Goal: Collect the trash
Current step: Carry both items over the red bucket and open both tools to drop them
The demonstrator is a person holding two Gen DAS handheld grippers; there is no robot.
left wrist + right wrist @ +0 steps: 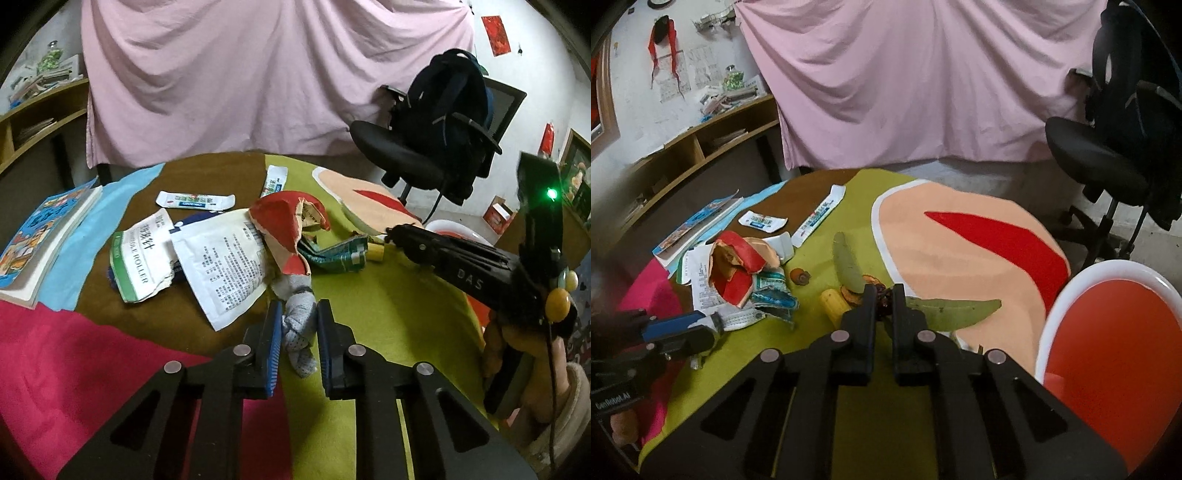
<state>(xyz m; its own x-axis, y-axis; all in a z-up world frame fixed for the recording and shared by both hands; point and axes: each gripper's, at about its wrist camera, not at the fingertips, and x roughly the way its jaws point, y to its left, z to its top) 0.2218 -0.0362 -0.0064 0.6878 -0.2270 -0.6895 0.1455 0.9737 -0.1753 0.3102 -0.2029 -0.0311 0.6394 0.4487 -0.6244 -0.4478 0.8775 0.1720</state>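
Since both grabs are starting together, left gripper (pixel 298 325) pinches the rag (pixel 299 332), right gripper (pixel 884 299) clamps dark scrap (pixel 884 300); bin (pixel 1108 332) waits at 3 o'clock.

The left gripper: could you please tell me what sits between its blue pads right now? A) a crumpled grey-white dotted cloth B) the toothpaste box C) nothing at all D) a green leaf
A: in the left wrist view, the left gripper has its blue pads closed on either side of the crumpled grey-white dotted cloth lying on the patchwork tablecloth.
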